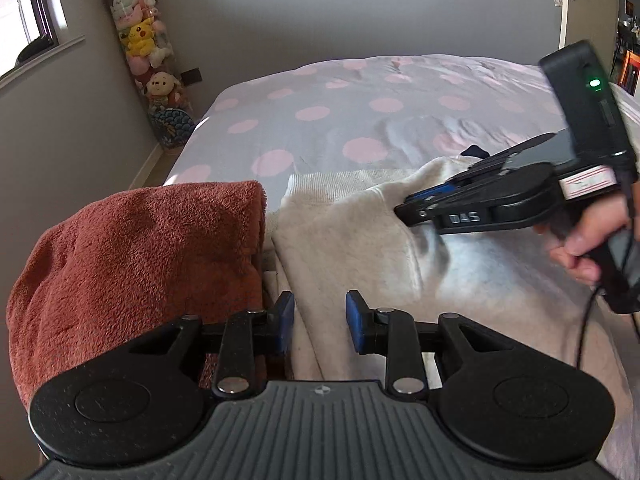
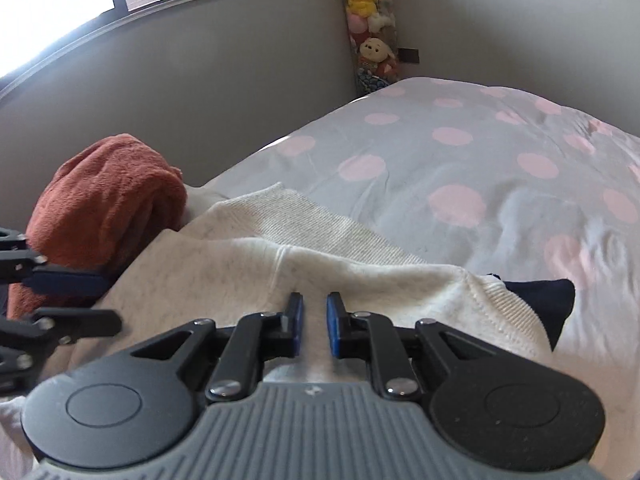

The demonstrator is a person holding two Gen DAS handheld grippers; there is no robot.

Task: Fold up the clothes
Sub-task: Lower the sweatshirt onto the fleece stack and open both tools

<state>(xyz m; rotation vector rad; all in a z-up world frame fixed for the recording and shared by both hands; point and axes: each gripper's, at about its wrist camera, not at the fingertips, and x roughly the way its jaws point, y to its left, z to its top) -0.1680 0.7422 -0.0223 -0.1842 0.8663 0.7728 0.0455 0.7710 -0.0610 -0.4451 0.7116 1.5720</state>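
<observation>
A cream sweatshirt [image 1: 360,240] lies rumpled on the near part of the bed, its ribbed hem [image 2: 304,216] turned toward the far side. My left gripper [image 1: 322,322] hovers over its left edge, jaws apart with nothing pinched between the blue pads. From the right, a hand [image 1: 580,240] brings my right gripper [image 1: 416,204] low over the sweatshirt. In the right wrist view that right gripper [image 2: 315,324] shows a narrow gap with cream fabric [image 2: 240,264] visible beyond it, not clamped. The left gripper [image 2: 108,300] shows at the left edge there.
A rust-coloured fleece bundle [image 1: 140,260] sits just left of the sweatshirt. A dark navy piece [image 2: 548,296] pokes out under the sweatshirt's right side. The grey duvet with pink dots [image 1: 360,112] stretches beyond. A tall tube of plush toys [image 1: 148,52] stands in the corner.
</observation>
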